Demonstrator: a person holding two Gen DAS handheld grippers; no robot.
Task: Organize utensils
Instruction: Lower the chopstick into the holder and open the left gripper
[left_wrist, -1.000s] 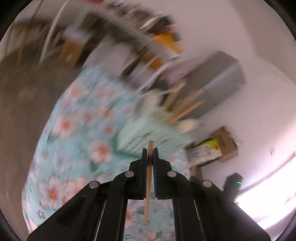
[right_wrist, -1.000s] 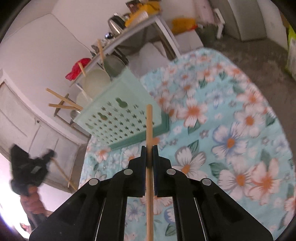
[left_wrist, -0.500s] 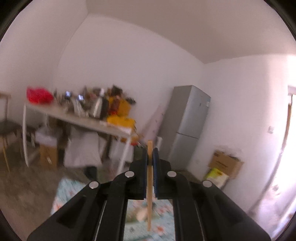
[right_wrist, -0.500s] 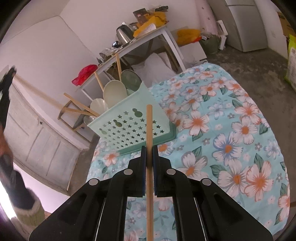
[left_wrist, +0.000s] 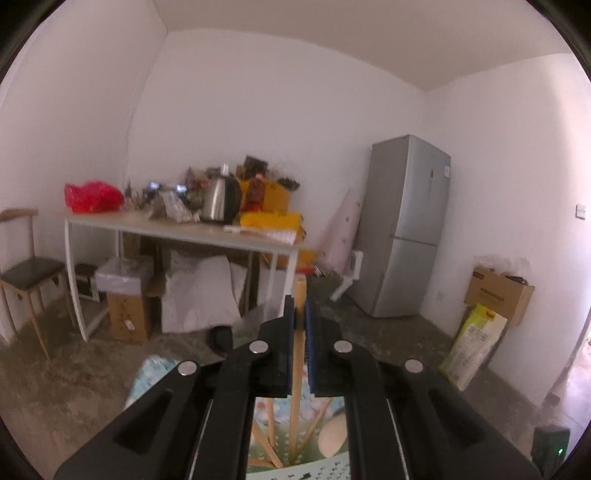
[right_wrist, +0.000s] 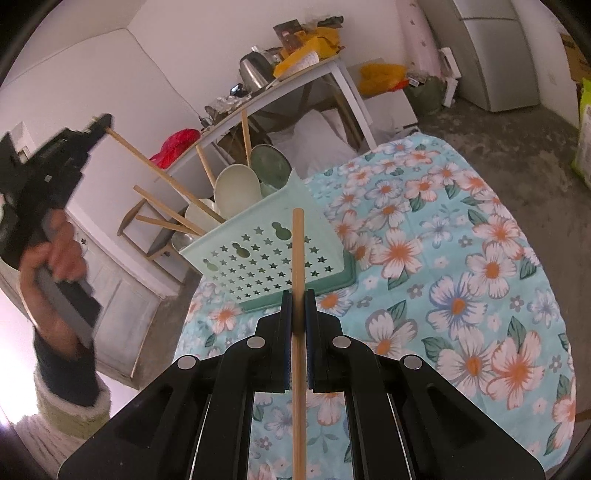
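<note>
My left gripper (left_wrist: 300, 314) is shut on a long wooden handle (left_wrist: 300, 291), whose lower end drops into the mint-green basket (left_wrist: 325, 467) below. In the right wrist view the left gripper (right_wrist: 101, 123) is raised at the left in a person's hand (right_wrist: 62, 254). Its wooden handle (right_wrist: 162, 173) slants down into the star-holed basket (right_wrist: 266, 258). Pale spoons and spatulas (right_wrist: 236, 188) stand in that basket. My right gripper (right_wrist: 298, 310) is shut on a second wooden handle (right_wrist: 297, 243), low over the floral tablecloth (right_wrist: 443, 240) just in front of the basket.
Beyond the floral table stands a cluttered white table with a kettle (left_wrist: 221, 199). A grey fridge (left_wrist: 406, 229) is at the right wall, with cardboard boxes (left_wrist: 498, 291) beside it. A chair (left_wrist: 26, 273) stands at the left, and a white cabinet (right_wrist: 122, 288) behind the basket.
My left gripper has risen and rolled upright, so its view swung from the table to the room. In the right view it climbed at the left with its handle. The right gripper barely moved.
</note>
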